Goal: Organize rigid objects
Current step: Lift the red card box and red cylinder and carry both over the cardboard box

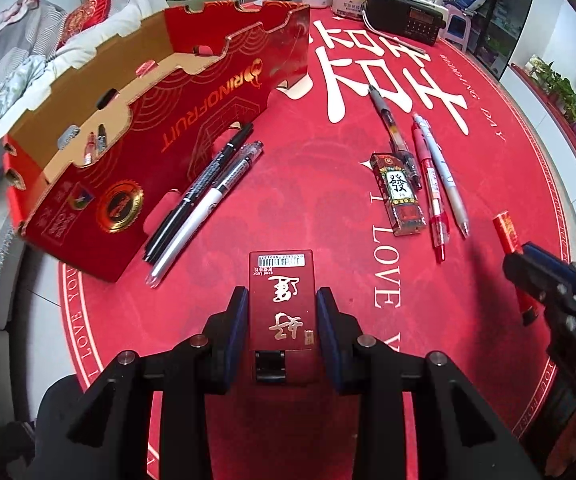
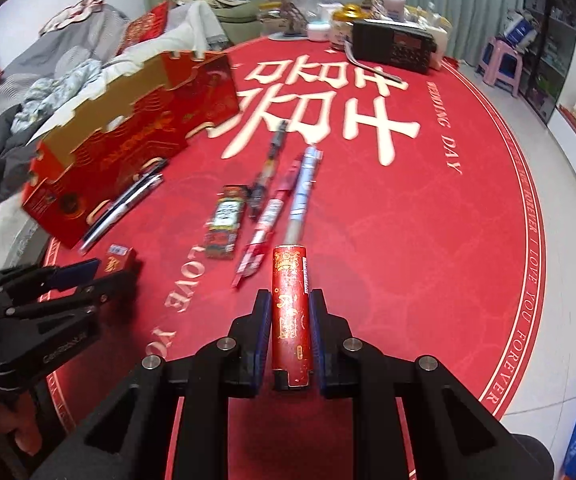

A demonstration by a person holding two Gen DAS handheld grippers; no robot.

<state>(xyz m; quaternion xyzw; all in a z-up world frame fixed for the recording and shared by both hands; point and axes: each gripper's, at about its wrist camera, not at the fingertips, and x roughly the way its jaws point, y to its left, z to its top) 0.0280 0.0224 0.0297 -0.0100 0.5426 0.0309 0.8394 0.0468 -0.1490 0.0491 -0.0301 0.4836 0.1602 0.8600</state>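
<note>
Flat red lighter (image 1: 281,312) with gold characters, held lengthwise between the left gripper (image 1: 281,332) pads at 6 o'clock. Slim red lighter (image 2: 291,320), gold-printed, clamped likewise in the right gripper (image 2: 289,336). Red cardboard fruit box (image 1: 128,152) at 10 o'clock; pens (image 1: 204,196) alongside it.

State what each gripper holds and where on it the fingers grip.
Left gripper: flat red lighter, gripped by its long sides. Right gripper: slim red lighter, gripped by its sides along the lower half.
</note>
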